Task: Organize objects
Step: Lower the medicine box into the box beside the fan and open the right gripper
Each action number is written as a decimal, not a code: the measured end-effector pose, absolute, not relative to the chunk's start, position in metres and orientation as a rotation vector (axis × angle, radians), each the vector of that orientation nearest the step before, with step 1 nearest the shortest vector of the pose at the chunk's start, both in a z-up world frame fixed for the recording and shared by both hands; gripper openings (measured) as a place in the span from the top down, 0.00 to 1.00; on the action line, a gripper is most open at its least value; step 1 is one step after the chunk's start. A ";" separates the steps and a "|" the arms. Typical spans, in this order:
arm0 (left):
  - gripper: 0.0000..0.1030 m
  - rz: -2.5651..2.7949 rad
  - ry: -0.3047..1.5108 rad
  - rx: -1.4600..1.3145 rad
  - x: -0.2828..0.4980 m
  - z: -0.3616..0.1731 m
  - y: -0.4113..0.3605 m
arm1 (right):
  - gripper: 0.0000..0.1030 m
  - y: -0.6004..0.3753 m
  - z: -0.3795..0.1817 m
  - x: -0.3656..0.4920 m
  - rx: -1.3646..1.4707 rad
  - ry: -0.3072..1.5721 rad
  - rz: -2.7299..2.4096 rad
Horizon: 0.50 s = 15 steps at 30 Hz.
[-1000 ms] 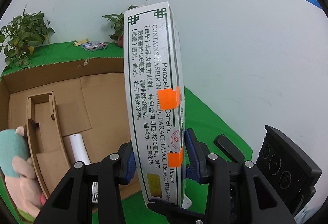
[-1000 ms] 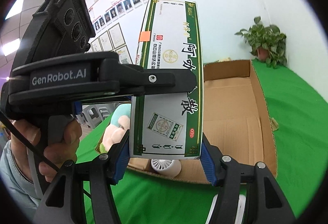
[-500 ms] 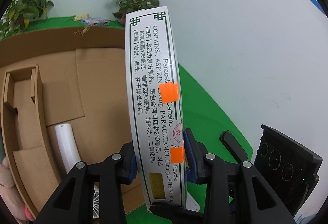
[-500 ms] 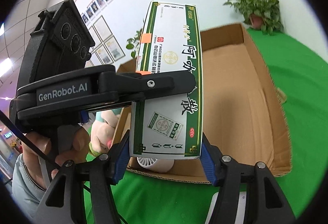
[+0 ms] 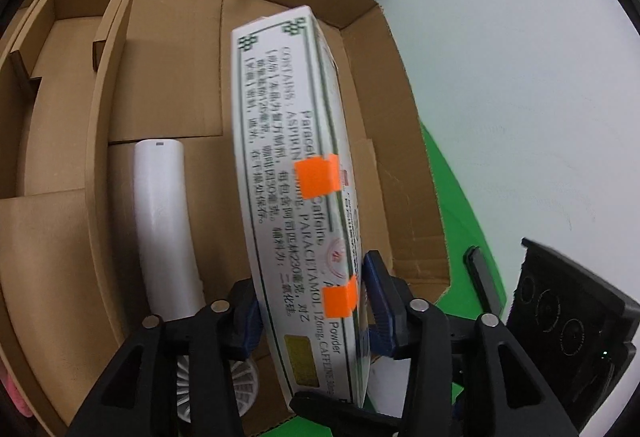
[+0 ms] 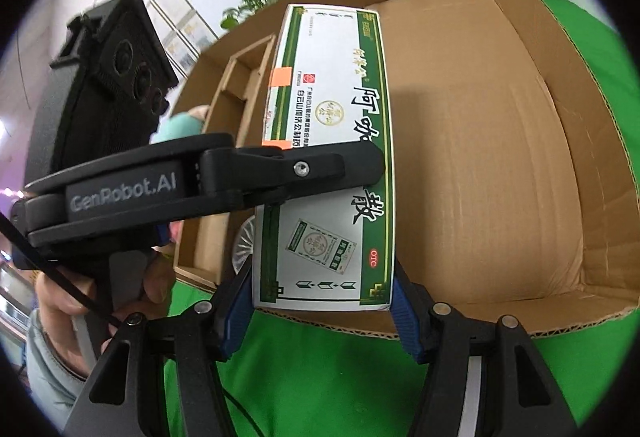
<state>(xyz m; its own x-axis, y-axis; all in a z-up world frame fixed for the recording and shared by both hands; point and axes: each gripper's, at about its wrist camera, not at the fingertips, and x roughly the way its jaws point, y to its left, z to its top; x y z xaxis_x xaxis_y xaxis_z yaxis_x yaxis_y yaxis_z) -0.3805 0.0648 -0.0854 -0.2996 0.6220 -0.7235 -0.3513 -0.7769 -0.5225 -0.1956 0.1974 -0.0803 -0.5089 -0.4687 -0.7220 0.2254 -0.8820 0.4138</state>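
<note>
Big cardboard box [image 6: 500, 165] on green cloth [image 6: 320, 377], open top, low walls; a divider [image 5: 104, 85] fences off narrow slots on one side, the wide bay mostly bare. White tube [image 5: 164, 221] lies along that divider. Medicine carton [image 6: 328, 157] hangs over the bay, long axis running away from both tongs toward the far wall. Right tongs [image 6: 320, 313] pinch its near short end across the wide face. Left tongs [image 5: 310, 311] straddle its thin sides; jaws have just been opening, right pad looks clear, so the hold seems loosened. Likely set-down: free floor beside the tube, near wall close under the carton.
</note>
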 end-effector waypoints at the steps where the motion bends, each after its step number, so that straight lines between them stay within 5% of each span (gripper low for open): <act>1: 0.53 2.109 -0.328 -1.357 -0.380 -0.087 0.066 | 0.42 0.195 -0.081 -0.196 1.286 -0.358 -2.403; 15: 0.54 2.397 -0.288 -1.228 -0.333 -0.063 -0.002 | 0.39 0.160 -0.097 -0.198 1.554 -0.081 -2.457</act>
<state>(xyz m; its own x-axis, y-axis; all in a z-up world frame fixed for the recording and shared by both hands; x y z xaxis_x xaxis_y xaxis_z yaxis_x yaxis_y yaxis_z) -0.3333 -0.0018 -0.0629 -0.5156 0.4634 -0.7207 -0.2794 -0.8861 -0.3698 -0.1977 0.1597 -0.0974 -0.4099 -0.2244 -0.8841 0.1656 -0.9715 0.1698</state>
